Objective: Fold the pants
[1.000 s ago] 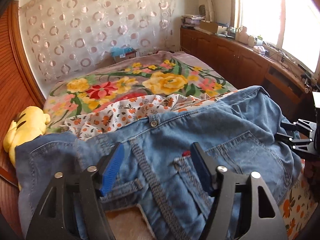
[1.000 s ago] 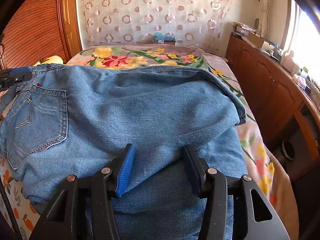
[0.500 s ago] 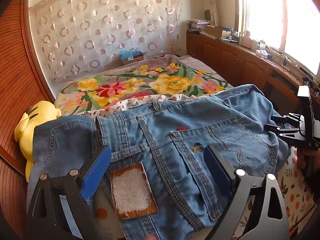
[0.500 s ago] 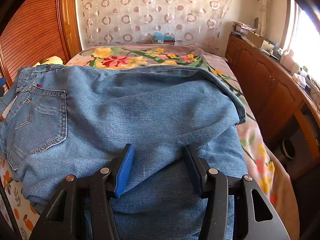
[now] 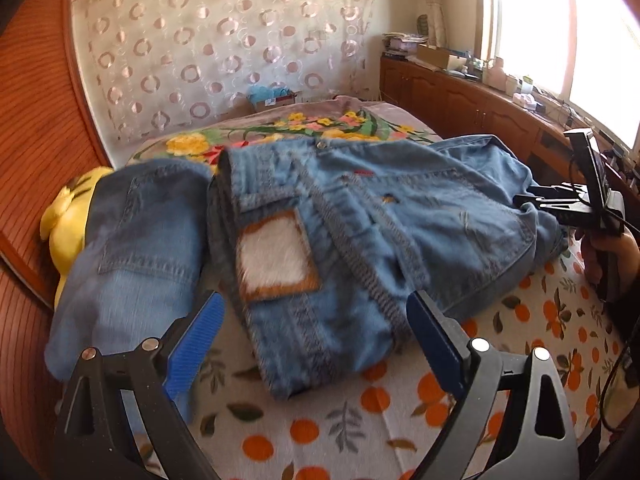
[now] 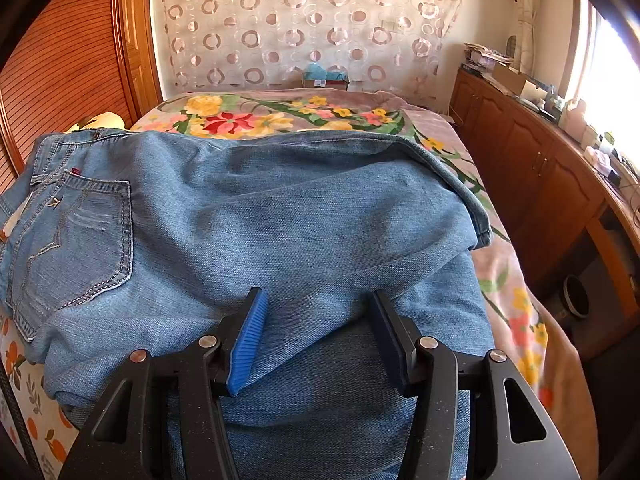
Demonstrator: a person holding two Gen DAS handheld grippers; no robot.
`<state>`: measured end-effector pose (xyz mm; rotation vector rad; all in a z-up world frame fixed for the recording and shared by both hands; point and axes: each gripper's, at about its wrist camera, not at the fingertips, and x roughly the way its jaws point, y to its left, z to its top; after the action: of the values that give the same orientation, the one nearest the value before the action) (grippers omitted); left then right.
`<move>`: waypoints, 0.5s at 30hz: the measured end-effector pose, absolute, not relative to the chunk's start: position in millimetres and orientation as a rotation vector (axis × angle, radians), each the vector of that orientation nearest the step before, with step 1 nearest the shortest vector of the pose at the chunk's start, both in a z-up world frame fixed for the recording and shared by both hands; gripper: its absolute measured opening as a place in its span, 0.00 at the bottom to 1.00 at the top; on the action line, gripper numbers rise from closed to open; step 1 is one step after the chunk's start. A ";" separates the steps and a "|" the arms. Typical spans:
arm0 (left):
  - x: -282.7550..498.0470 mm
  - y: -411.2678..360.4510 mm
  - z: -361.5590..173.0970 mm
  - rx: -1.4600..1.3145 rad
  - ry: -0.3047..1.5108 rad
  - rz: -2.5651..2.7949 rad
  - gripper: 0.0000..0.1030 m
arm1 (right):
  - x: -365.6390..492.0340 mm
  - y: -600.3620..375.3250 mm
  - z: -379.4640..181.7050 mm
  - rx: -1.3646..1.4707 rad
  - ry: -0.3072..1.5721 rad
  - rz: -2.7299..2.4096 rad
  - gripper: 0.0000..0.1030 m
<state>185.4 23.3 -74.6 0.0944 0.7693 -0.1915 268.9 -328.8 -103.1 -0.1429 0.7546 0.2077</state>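
Note:
The blue jeans lie folded across the bed, waistband and white furry label patch facing me. My left gripper hovers open over the near waist end, its blue pads wide apart and touching nothing. A further lobe of denim lies to the left. In the right wrist view the jeans fill the middle, back pocket at left. My right gripper is shut on a thick raised fold of denim. It also shows at the jeans' right edge as right gripper, held by a hand.
The bed carries an orange-print sheet near me and a floral blanket farther back. A yellow plush toy sits by the wooden panel at left. Wooden cabinets with clutter on top run along the right, under the window.
My left gripper let go of the waistband, opened wide and drew back toward the near edge; the waist end now rests flat on the sheet. The right gripper has not moved.

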 end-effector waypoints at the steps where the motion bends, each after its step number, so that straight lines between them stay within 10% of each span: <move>1: 182.7 29.0 -78.7 0.080 0.777 -0.186 0.90 | 268.8 -328.9 -103.1 -0.141 0.755 0.208 0.53; 15: 179.2 42.8 -116.6 0.028 0.848 -0.234 0.56 | 192.9 -347.0 -88.3 -0.071 0.727 0.282 0.54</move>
<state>179.2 42.8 -116.6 0.0278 0.8482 -0.2337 192.9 -347.0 -88.3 -0.0714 0.7267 0.2824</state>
